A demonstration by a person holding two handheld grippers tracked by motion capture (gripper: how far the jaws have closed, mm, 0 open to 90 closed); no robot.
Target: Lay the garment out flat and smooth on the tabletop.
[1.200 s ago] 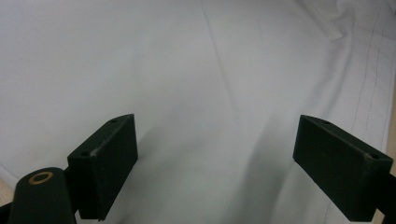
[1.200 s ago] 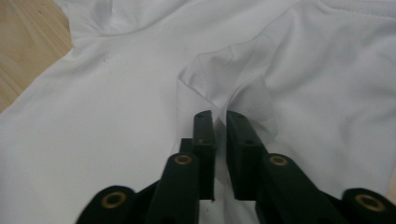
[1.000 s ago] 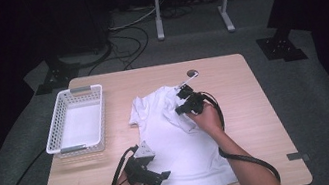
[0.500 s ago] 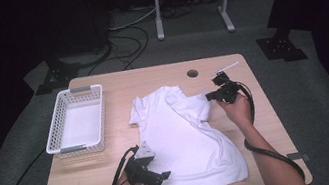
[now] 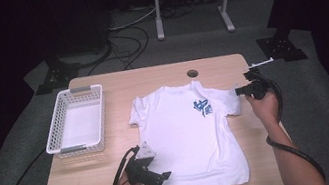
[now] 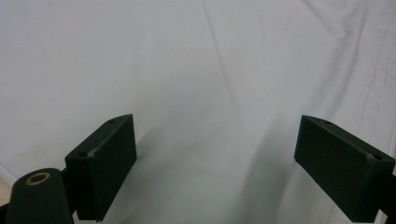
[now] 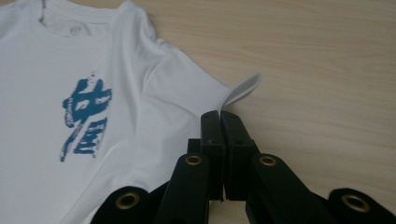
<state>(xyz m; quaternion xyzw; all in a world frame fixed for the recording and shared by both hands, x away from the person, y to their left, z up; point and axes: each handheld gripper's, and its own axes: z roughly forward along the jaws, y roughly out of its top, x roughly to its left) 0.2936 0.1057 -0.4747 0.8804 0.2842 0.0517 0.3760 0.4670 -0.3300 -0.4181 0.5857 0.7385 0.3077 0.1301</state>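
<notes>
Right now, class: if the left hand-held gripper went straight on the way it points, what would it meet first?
The white T-shirt: the left hand-held gripper stands open with cloth directly ahead, probably very close, though depth is unclear.

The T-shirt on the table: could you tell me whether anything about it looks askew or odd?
Mostly flat, print up. The T-shirt has one sleeve whose edge is pinched in the shut right gripper and curls up off the table. The left gripper is open over the fabric.

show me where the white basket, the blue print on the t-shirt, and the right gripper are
white basket (image 5: 96,115), high view, right side wall.
blue print (image 7: 85,119), right gripper view, middle of the lettering.
right gripper (image 5: 242,90), high view, between its jaw tips at the sleeve.
</notes>
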